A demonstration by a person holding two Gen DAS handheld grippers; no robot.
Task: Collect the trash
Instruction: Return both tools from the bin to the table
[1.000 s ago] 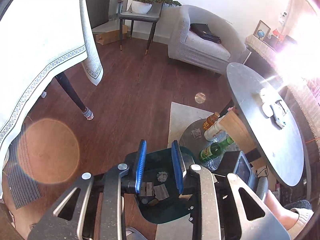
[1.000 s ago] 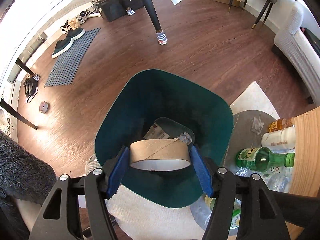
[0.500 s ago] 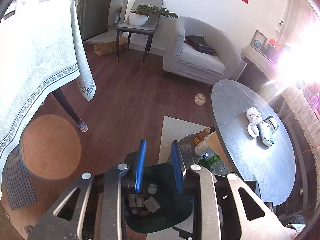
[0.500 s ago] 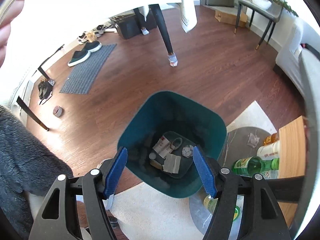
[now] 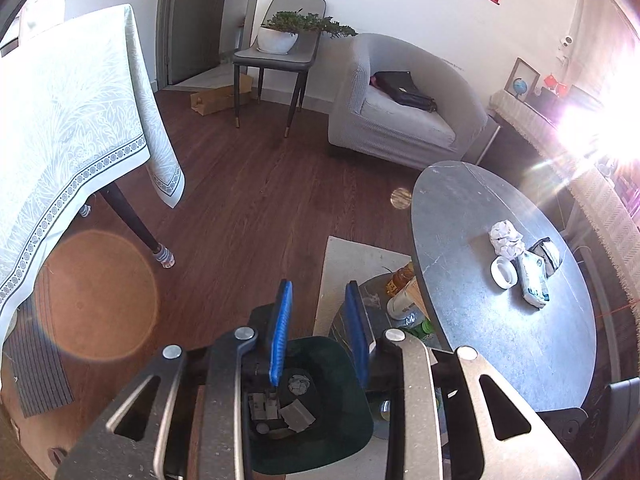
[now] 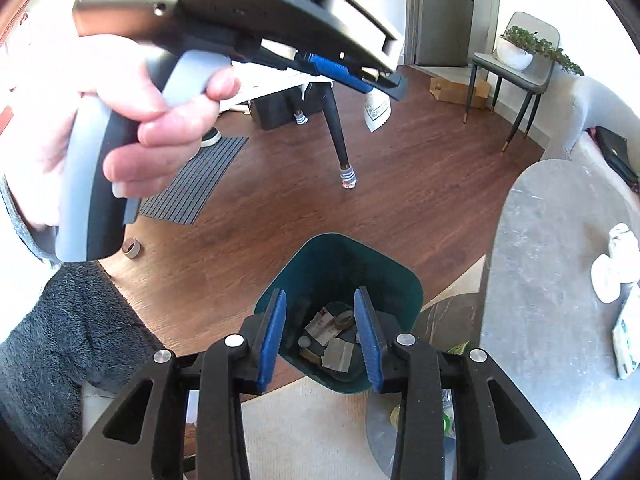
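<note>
The dark green bin (image 5: pixel 348 396) stands on the floor below both grippers, with paper scraps and a cardboard roll (image 6: pixel 344 321) in it. My left gripper (image 5: pixel 319 284) hangs over the bin, its blue pads a narrow gap apart with nothing between them. A hand (image 6: pixel 168 120) grips its handle at the top left of the right wrist view. My right gripper (image 6: pixel 320 291) is above the bin (image 6: pixel 352 256); its jaws are closing on nothing. On the grey round table (image 5: pixel 500 352) lie a crumpled paper ball (image 5: pixel 506 237), a white ring (image 5: pixel 504 273) and a wrapper packet (image 5: pixel 534 284).
Bottles (image 5: pixel 400 284) stand on a low shelf beside the bin, under the round table. A tape roll (image 6: pixel 132 247) lies on the wood floor by a striped mat (image 6: pixel 192 184). A cloth-covered table (image 5: pixel 60 140), a chair with a plant (image 5: pixel 280 52) and a grey armchair (image 5: pixel 400 112) stand further off.
The right gripper let the cardboard roll drop into the bin, rose, and its jaws narrowed. The left gripper lifted away from the bin and now shows in the right wrist view.
</note>
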